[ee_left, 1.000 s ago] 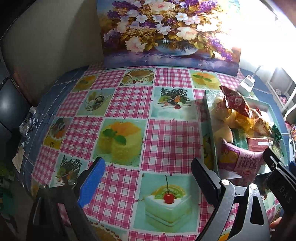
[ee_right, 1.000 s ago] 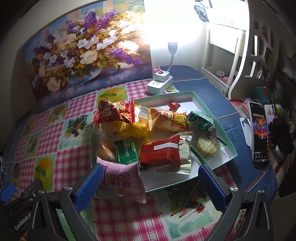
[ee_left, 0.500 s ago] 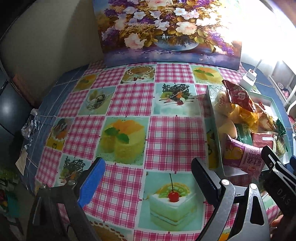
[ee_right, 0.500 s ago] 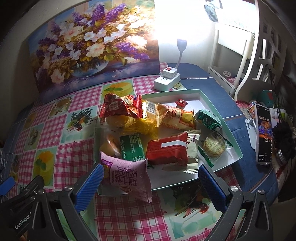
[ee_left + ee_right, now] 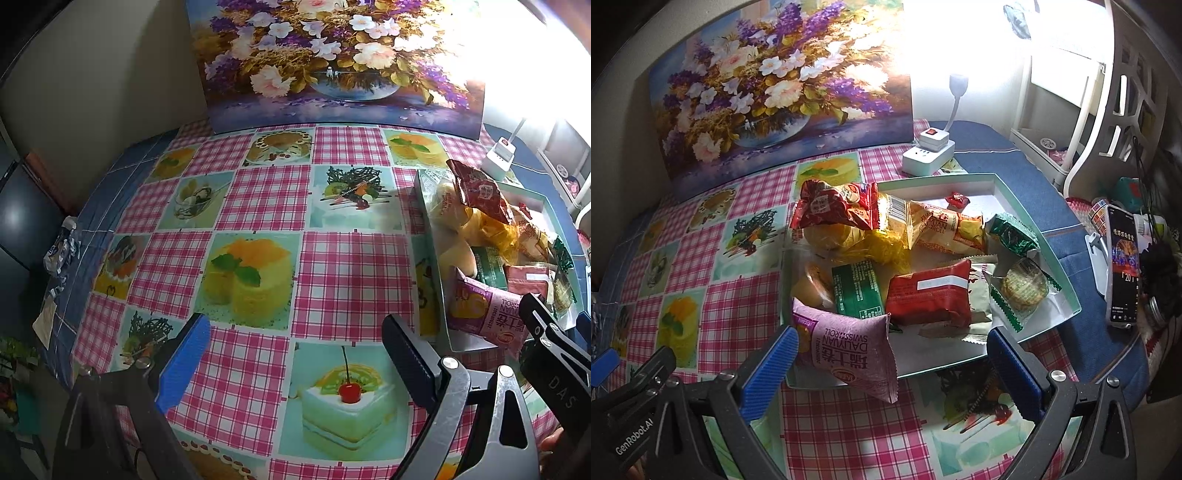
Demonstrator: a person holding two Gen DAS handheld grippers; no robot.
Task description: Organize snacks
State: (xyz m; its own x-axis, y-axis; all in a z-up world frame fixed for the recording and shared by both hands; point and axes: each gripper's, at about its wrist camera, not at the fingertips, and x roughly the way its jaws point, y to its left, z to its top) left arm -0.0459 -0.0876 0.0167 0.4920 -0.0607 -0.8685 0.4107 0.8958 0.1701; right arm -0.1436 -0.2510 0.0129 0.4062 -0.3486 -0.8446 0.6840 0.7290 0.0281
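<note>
Right claw edged closer, pink snack packet between spread fingers

I see the surface under a pink checked cloth; a shallow box of snacks lies at three o'clock, a white power strip at one, a painting at twelve.

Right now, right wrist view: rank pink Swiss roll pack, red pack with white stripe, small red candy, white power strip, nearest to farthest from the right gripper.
From the right gripper, jaws open:
1. Pink Swiss roll pack, overhanging the tray's near edge, left.
2. Red pack with white stripe, mid-tray.
3. Small red candy, tray's far end.
4. White power strip, beyond the tray, by the painting.
</note>
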